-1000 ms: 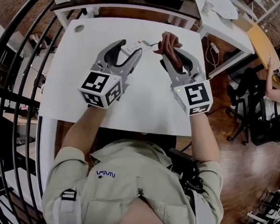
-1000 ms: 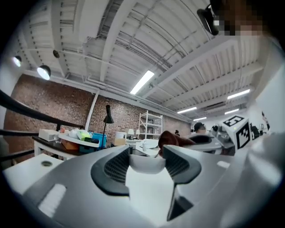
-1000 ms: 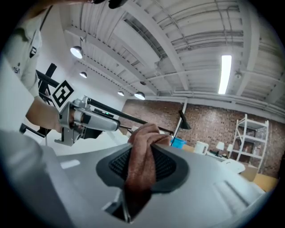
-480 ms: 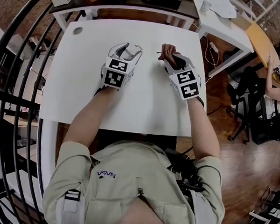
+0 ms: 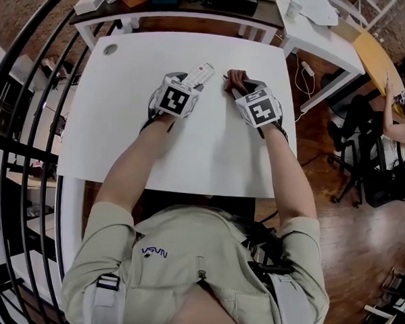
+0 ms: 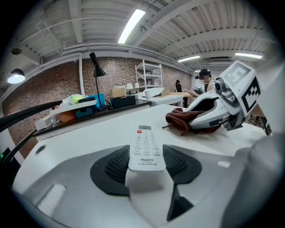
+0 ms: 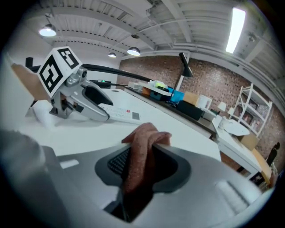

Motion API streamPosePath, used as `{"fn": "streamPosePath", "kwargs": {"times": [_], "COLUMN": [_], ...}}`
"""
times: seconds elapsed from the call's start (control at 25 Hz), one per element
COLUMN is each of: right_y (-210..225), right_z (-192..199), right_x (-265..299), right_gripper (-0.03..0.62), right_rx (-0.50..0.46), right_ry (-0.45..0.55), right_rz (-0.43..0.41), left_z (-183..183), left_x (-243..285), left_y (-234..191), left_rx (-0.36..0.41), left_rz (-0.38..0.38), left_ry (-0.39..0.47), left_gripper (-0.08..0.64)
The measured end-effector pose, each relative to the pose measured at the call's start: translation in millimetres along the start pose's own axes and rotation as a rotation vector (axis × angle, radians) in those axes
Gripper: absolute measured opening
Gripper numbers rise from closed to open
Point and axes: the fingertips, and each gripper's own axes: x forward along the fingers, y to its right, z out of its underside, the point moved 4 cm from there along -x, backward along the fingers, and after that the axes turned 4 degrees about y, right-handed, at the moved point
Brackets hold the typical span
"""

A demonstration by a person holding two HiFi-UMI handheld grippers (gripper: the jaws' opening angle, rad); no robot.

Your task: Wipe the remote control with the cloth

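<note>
While it sits clamped, white remote control (image 6: 146, 150) — red-buttoned, slim

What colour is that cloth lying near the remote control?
Reddish brown, a plain cloth with no pattern. The right gripper view shows it best.

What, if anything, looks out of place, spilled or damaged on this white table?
Nothing stands out. The remote control sits straight in the left hand-held gripper. The brown cloth is bunched in the right hand-held gripper, whose jaws have just been opening.
</note>
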Motion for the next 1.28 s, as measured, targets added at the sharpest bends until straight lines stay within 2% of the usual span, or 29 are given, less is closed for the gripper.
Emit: {"fn": "streamPosePath", "kwargs": {"times": [0.08,0.2,0.28,0.4,0.44,0.52,0.64,0.72,0.8,0.88,1.0,1.16,1.28], "right_y": [-1.6,-0.1,3.9,0.4,-5.2,-19.6,-47.4,-66.3,-82.7,-100.1,-121.9,-131.5,-137.0], "right_z": [2.1,3.6,-3.1,-27.5,-39.1,-61.0,-79.9,-83.8,-82.5,-74.6,-56.7,-39.0,-36.6], "right_x": [1.6,-8.2,-27.8,-72.1,-92.9,-138.7,-190.7,-210.8,-222.9,-227.3,-230.2,-240.9,-243.6], "right_gripper": [0.151,0.229,0.238,0.238,0.214,0.041,0.005,0.005,0.005,0.005,0.003,0.003,0.003], "right_rx": [0.018,0.064,0.094,0.121,0.128,0.149,0.168,0.156,0.146,0.146,0.157,0.198,0.195], "right_ry": [-0.005,0.035,0.111,0.281,0.354,0.496,0.617,0.642,0.645,0.634,0.61,0.629,0.646], "right_rz": [-0.017,-0.007,0.041,0.121,0.143,0.178,0.183,0.166,0.144,0.113,0.073,0.067,0.048], "left_z": [3.5,3.9,5.2,-6.9,-15.8,-35.0,-52.8,-59.2,-63.8,-55.0,-27.9,-8.0,-4.4], "left_x": [0.4,-2.4,-11.6,-50.8,-71.8,-117.7,-173.1,-199.3,-219.5,-231.2,-234.2,-236.5,-235.1], "left_y": [-3.7,-4.1,-3.9,-0.1,5.7,23.3,49.0,63.9,80.6,102.2,126.6,131.4,134.5], "left_rx": [-0.009,-0.031,-0.045,-0.039,-0.033,-0.027,-0.017,0.006,-0.009,-0.03,-0.027,-0.02,-0.019], "left_rz": [-0.007,-0.004,-0.009,-0.063,-0.082,-0.106,-0.123,-0.138,-0.147,-0.146,-0.146,-0.163,-0.16], "left_ry": [-0.038,-0.003,0.056,0.217,0.295,0.453,0.601,0.652,0.698,0.709,0.659,0.621,0.611], "left_gripper": [0.242,0.266,0.279,0.173,0.075,0.005,0.005,0.005,0.005,0.005,0.005,0.005,0.005]}}
